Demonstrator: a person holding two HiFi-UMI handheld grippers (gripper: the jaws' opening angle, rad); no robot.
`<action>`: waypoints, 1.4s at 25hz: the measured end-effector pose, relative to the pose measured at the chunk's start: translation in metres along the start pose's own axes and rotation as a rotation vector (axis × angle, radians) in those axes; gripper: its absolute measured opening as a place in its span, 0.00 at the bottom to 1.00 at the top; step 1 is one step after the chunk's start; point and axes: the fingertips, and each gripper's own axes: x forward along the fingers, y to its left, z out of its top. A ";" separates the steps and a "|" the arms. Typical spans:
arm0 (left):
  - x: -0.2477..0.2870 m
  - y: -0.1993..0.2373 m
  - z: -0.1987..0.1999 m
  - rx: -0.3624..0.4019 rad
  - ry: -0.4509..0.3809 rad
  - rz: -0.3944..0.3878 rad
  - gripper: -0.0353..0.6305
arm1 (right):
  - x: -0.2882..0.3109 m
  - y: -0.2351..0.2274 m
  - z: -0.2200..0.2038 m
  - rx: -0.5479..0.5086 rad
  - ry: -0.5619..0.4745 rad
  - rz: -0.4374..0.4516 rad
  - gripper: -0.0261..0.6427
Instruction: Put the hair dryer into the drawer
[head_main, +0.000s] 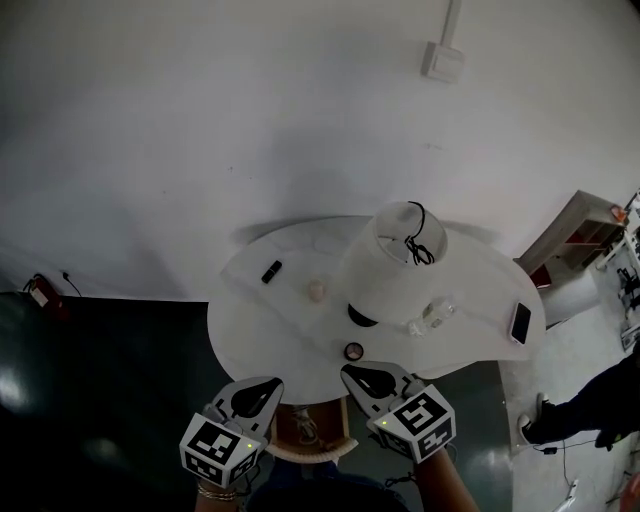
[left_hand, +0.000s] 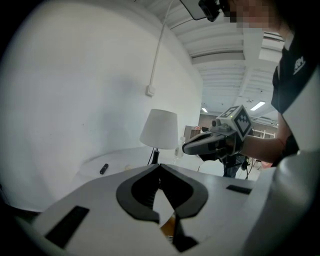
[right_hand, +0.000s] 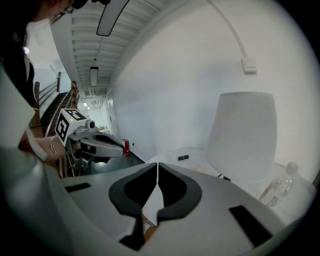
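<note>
A wooden drawer (head_main: 343, 428) stands open under the near edge of the round white table (head_main: 250, 320), between my two grippers. Something pale (head_main: 306, 426) lies inside it; I cannot tell whether it is the hair dryer. My left gripper (head_main: 268, 386) is held left of the drawer, jaws closed tip to tip with nothing between them (left_hand: 160, 167). My right gripper (head_main: 350, 373) is over the table's near edge at the drawer's right, also shut and empty (right_hand: 158, 165). Each gripper appears in the other's view: the right gripper (left_hand: 210, 142) and the left gripper (right_hand: 100, 145).
On the table stand a white lamp (head_main: 395, 260) with a black cord, a clear bottle (head_main: 437, 313), a phone (head_main: 521, 323), a small black object (head_main: 271, 271), a pale ball (head_main: 317, 291) and a small round jar (head_main: 353, 351). A shelf unit (head_main: 580, 235) is at right.
</note>
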 end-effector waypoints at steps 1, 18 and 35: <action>-0.002 0.000 0.006 0.009 -0.012 0.000 0.08 | -0.003 -0.001 0.005 -0.004 -0.010 -0.004 0.08; -0.013 0.017 0.071 0.086 -0.146 0.035 0.08 | -0.027 -0.014 0.075 -0.049 -0.208 -0.058 0.08; -0.010 0.036 0.105 0.101 -0.217 0.042 0.08 | -0.016 -0.023 0.110 -0.099 -0.257 -0.066 0.08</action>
